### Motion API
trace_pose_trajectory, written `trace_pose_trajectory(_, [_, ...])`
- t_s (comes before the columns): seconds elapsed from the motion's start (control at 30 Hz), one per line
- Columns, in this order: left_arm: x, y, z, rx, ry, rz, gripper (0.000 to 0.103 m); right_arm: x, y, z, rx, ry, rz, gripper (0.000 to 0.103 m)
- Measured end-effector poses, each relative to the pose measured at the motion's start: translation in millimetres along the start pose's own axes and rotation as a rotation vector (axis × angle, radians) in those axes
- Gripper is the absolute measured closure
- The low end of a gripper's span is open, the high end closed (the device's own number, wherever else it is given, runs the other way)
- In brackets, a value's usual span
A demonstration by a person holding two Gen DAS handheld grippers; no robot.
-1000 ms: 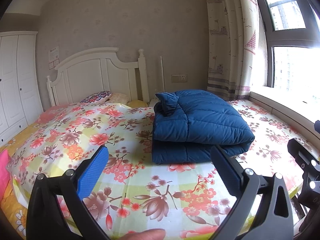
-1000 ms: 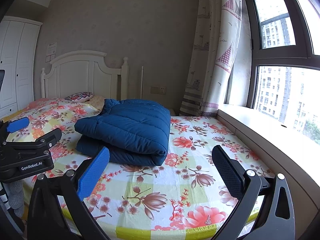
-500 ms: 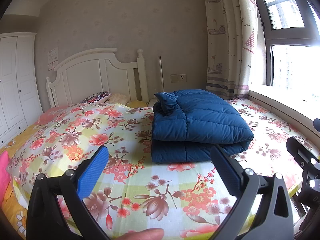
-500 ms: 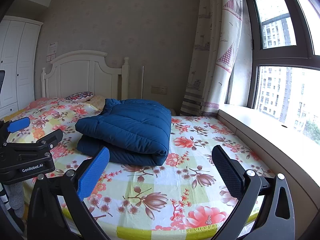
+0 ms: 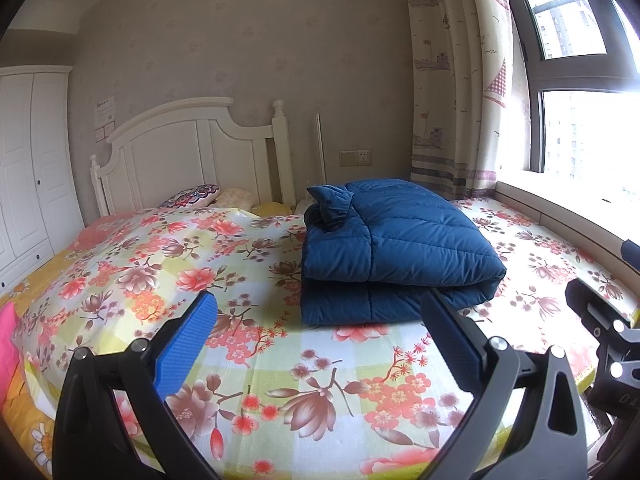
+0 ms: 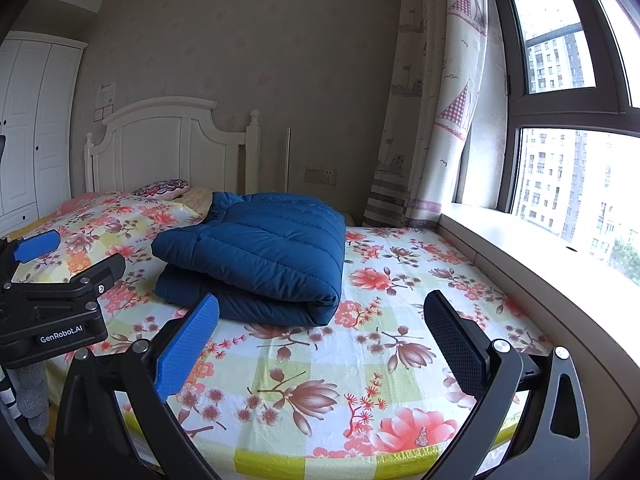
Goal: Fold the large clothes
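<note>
Both your left hand-held gripper (image 5: 316, 336) and right hand-held gripper (image 6: 320, 336) hang empty, jaws apart. The folded blue quilted down jacket (image 5: 392, 248) at 12 o'clock looks light, puffy and slippery; pinch its doubled edge.

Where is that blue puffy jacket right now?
The folded blue jacket lies on the flowered bedspread toward the window side of the bed, ahead of both open hand-held grippers, with the pillows and white headboard beyond it.
</note>
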State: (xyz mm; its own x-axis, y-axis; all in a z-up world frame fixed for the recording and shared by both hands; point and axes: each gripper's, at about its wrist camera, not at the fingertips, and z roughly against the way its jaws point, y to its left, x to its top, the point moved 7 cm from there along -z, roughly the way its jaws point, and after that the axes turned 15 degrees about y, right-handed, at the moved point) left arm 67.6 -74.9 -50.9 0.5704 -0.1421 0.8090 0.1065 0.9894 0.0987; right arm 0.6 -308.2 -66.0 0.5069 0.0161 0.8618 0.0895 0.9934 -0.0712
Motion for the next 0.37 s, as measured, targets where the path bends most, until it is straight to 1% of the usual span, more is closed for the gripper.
trace_pose_trajectory(0.07, [-1, -1, -3, 0.006, 0.001, -0.013, 0.002, -2, 0, -4, 0.007, 0.014, 0.001, 0.004])
trace_pose_trajectory(0.13, [1, -2, -9, -0.009, 0.02, -0.027, 0.002, -4, -1, -9, 0.012, 0.026, 0.003, 0.004])
trace_pose_trajectory(0.23, [8, 6, -31, -0.06, 0.09, -0.024, 0.002, -2, -6, -22, 0.054, 0.054, 0.015, 0.004])
trace_pose_trajectory(0.27, [13, 15, -44, -0.06, 0.116, -0.02, 0.002, 1, -10, -29, 0.069, 0.072, 0.031, 0.004])
trace_pose_trajectory(0.3, [17, 24, -55, -0.045, 0.134, -0.012, 0.002, 7, -18, -40, 0.071, 0.097, 0.05, 0.004])
trace_pose_trajectory(0.33, [25, 43, -71, -0.017, 0.157, 0.007, 0.002, 14, -31, -50, 0.059, 0.116, 0.059, 0.004])
trace_pose_trajectory(0.37, [32, 60, -85, 0.003, 0.174, 0.03, 0.002, 26, -55, -62, 0.033, 0.137, 0.053, 0.004])
